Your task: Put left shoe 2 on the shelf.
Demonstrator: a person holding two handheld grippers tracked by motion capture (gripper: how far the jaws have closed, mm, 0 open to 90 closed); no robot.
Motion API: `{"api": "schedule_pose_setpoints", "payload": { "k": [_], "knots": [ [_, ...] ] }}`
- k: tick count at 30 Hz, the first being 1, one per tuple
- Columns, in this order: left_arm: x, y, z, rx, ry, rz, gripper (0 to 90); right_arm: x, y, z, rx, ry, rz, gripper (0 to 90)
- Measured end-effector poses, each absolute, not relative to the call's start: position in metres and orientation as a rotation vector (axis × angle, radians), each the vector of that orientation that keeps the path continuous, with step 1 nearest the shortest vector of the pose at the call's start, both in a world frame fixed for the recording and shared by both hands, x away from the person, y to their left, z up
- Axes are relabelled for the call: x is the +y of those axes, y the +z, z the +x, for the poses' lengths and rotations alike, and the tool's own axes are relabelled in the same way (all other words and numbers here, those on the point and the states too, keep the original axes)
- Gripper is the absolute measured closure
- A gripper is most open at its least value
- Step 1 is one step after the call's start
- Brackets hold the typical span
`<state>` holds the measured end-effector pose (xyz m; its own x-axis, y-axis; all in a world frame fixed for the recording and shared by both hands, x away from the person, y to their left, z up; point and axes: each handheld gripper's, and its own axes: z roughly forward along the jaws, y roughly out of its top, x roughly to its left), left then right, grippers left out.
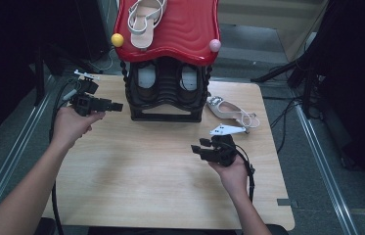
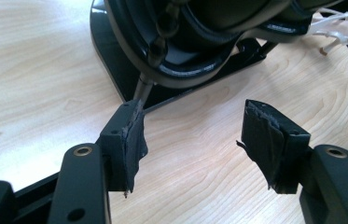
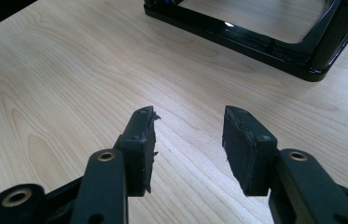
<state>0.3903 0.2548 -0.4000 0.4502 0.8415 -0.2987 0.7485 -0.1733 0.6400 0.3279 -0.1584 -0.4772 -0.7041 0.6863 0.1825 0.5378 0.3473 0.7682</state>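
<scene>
Left gripper (image 1: 116,106) open, empty, beside black shoe rack (image 1: 166,115); right gripper (image 1: 195,148) open, empty. Advice: square left jaws on shoe before closing.

Two black jaws of the left gripper (image 2: 192,140) rising from the bottom edge, standing apart with bare wood between them, gripping nothing. Frayed black tape on both pads (image 2: 133,140). Ahead, a glossy black shoe rack (image 2: 181,70) standing on the light wooden desk (image 2: 36,70), its base frame just beyond the left jaw's tip, a thin upright rod rising from the base. Curved black tiers above. Toward the desk's far right edge, white sandal straps (image 2: 339,28) lying beside the rack.
</scene>
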Motion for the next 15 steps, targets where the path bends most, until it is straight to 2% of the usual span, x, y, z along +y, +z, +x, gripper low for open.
{"api": "schedule_pose_setpoints", "payload": {
  "k": [15],
  "knots": [
    [0.249,-0.427,0.378,1.338,0.139,1.95,39.6,-0.16,-0.477,0.328,2.431,1.282,1.127,55.4]
  ]
}}
